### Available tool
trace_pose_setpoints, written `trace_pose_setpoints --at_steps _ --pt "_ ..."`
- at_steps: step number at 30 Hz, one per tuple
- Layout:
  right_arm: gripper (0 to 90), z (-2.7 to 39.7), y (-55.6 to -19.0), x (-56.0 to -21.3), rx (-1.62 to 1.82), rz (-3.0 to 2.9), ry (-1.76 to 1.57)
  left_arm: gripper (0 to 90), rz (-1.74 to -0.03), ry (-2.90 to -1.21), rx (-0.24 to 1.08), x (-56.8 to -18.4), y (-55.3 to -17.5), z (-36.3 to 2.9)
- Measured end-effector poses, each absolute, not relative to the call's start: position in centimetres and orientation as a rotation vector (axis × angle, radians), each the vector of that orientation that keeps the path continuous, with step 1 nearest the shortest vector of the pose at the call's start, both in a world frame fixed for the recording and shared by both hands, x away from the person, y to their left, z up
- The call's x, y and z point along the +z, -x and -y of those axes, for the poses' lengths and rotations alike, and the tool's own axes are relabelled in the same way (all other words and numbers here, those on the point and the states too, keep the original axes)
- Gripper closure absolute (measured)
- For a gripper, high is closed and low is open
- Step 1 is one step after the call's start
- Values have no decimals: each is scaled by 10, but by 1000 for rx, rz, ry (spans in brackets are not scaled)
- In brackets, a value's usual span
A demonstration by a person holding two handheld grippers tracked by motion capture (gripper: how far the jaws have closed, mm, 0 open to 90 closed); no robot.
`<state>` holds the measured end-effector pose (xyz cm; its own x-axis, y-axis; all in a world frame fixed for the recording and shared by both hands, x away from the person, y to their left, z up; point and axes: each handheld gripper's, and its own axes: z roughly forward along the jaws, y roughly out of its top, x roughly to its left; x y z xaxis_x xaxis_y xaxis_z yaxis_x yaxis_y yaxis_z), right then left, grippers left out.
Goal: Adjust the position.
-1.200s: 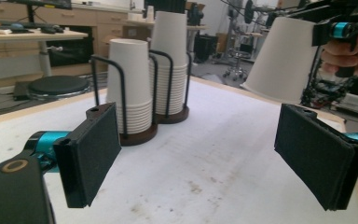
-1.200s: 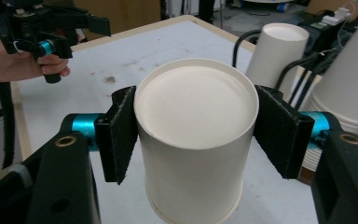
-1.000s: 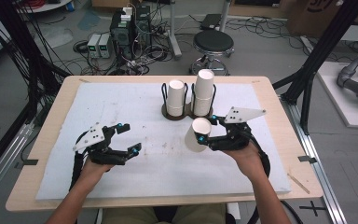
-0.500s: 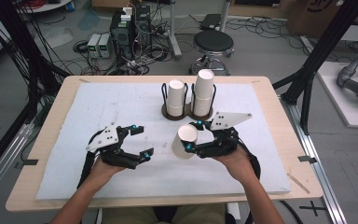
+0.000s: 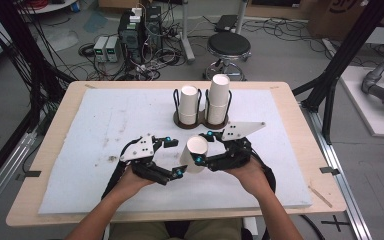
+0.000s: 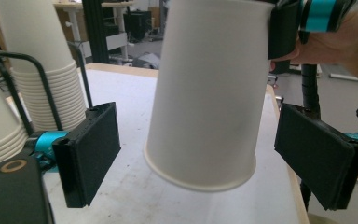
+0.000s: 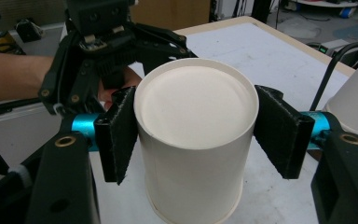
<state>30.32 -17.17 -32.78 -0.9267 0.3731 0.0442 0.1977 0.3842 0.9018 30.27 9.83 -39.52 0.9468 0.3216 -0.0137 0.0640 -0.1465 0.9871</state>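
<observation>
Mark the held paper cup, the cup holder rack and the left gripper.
paper cup [image 5: 195, 152], high view, on its side wall.
cup holder rack [image 5: 200, 121], high view, on its brown base.
left gripper [image 6: 196, 163], left gripper view, midway between its open fingertips.

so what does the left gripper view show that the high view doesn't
Left gripper view: the open left tool has its pads either side of the paper cup, neither touching it, with the cup's rim pointing down.
High view: the round stool and computer boxes beyond the table.
Both: the cup held by the right tool, and the cup stacks in their holder.
</observation>
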Motion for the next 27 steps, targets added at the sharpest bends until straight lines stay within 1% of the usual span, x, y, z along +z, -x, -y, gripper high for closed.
trace_pose_setpoints --at_steps 6,13,19,27 --pt "350 169 -303 -328 1569 -2477 -506 140 -279 -1741 227 -399 -305 -86" --pt "350 166 -302 -328 1595 -2495 -502 148 -273 -1760 238 -401 -306 -81" --pt "351 166 -303 -328 1613 -2497 -504 214 -250 -1761 236 -401 -304 -81" --pt "351 169 -303 -329 1630 -2491 -521 267 -246 -1767 231 -399 -304 -82"
